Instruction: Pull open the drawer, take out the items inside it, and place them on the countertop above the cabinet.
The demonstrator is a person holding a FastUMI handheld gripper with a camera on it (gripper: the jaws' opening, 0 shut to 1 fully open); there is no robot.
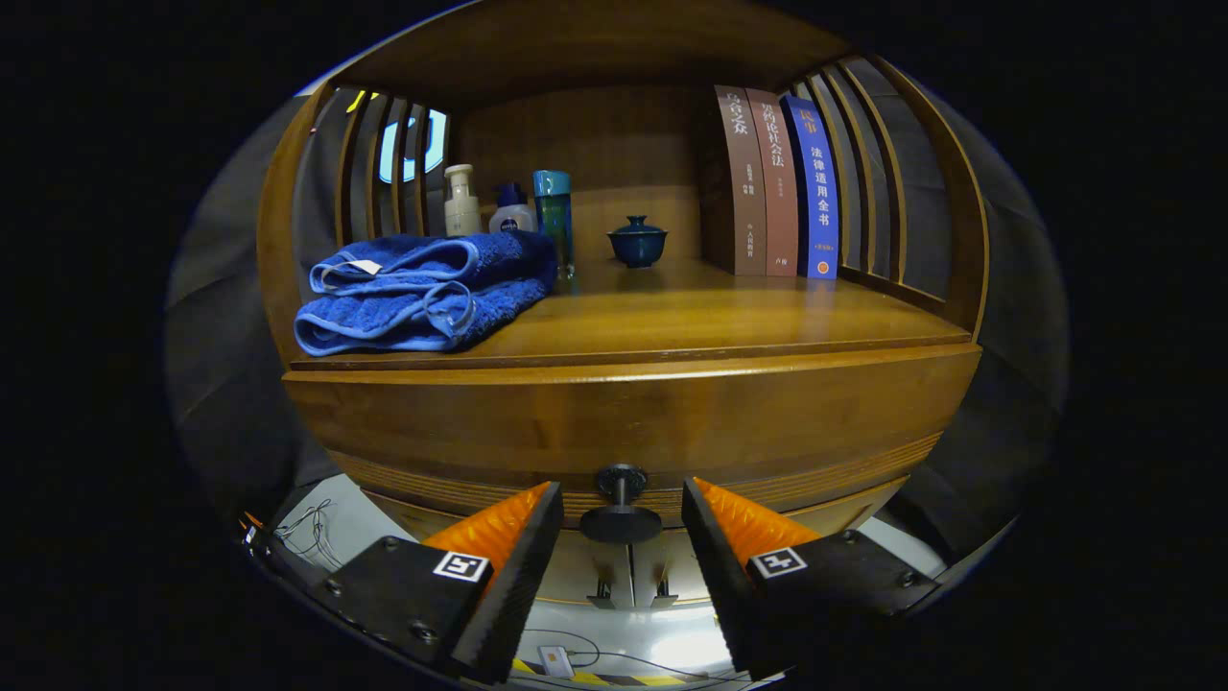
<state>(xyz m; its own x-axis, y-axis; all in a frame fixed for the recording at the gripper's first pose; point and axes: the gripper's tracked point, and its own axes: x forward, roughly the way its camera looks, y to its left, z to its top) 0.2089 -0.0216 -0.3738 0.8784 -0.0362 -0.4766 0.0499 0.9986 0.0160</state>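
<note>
Left on the worktop (691, 321): folded blue towel (422, 293), two layers, white tag on the upper fold, lying near the front edge. Just behind it, against the back panel: cream pump bottle (461, 200), small white bottle with dark cap (511, 211), taller teal bottle (554, 219), all upright, close together, partly hidden by the towel. Slatted side panel behind the bottles.

Centre of worktop: dark blue lidded cup (637, 240), upright, well back, apart from bottles and books.

Right: three books (779, 187) standing upright, spines out, touching each other, two brown and one blue, beside the right slatted panel.

Below the worktop: drawer (633, 422), front looks flush with the cabinet, apparently closed; hard to be sure with the fisheye bend. Contents not visible. Dark round knob (621, 504) at the lower middle of the drawer front, sticking out toward the camera.

Claw (621, 523): released, spread wide, one finger each side of the knob. Knob sits between the fingertips, level with them; clear gap on both sides, no contact on either finger.

Under the claw: pale floor, loose wires (309, 533) at left, a strip of yellow-black tape (614, 677) near the bottom.
</note>
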